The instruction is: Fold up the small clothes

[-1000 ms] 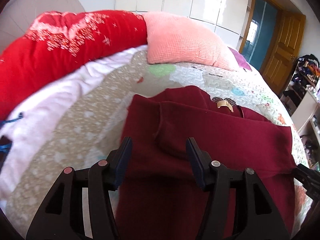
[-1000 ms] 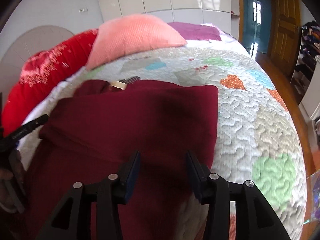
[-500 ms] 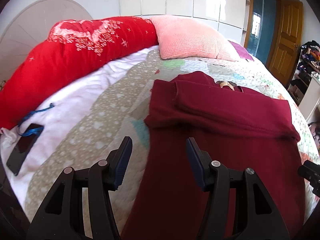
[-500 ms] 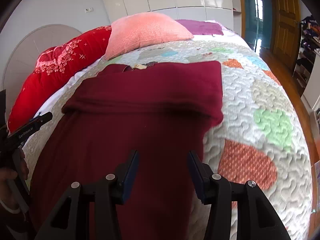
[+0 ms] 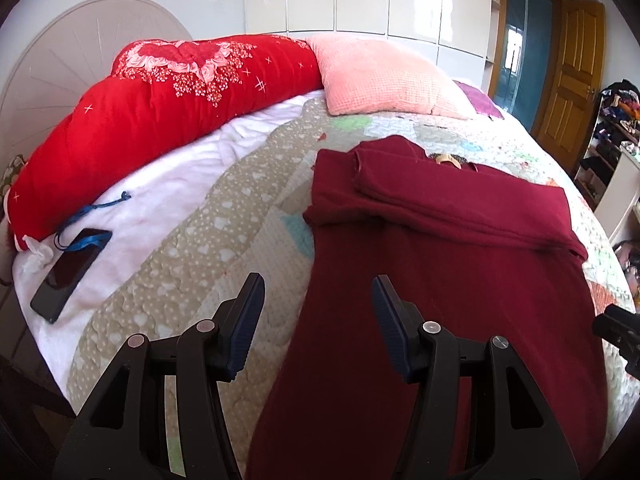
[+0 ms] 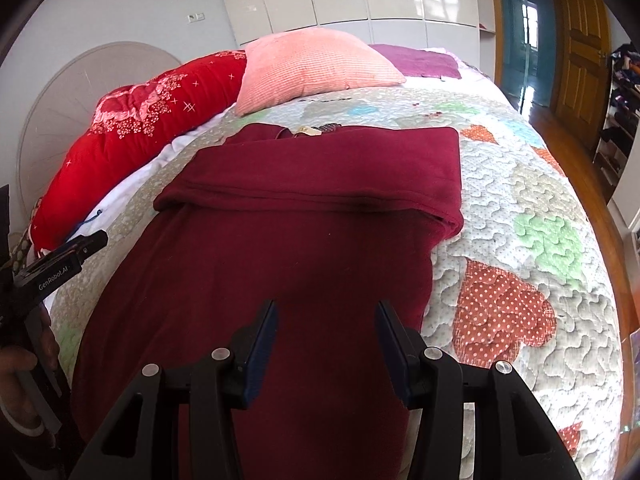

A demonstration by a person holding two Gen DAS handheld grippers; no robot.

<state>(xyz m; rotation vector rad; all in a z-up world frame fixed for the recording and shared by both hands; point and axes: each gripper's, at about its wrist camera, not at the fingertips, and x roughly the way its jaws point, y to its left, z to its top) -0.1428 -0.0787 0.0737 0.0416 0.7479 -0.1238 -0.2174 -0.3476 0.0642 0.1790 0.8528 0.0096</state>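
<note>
A dark red knitted garment (image 5: 440, 264) (image 6: 304, 216) lies flat on the patchwork quilt (image 5: 192, 248) (image 6: 520, 208). Its sleeves are folded across the chest in a band, and a tan label shows at the collar. My left gripper (image 5: 318, 296) hangs open above the garment's left edge near the hem, with nothing between its fingers. Above the lower right part of the garment my right gripper (image 6: 326, 322) stands open, holding nothing either. The body of the left gripper shows at the left edge of the right wrist view, held by a hand.
A long red bolster (image 5: 160, 108) and a pink pillow (image 5: 384, 76) lie at the head of the bed. A black phone (image 5: 70, 272) with a blue cord rests on the white sheet at left. A wooden door (image 5: 572, 72) and shelves stand at right.
Both grippers have drawn back from the folded sleeves toward the garment's hem. More of the bed and garment now shows. Both stay open.
</note>
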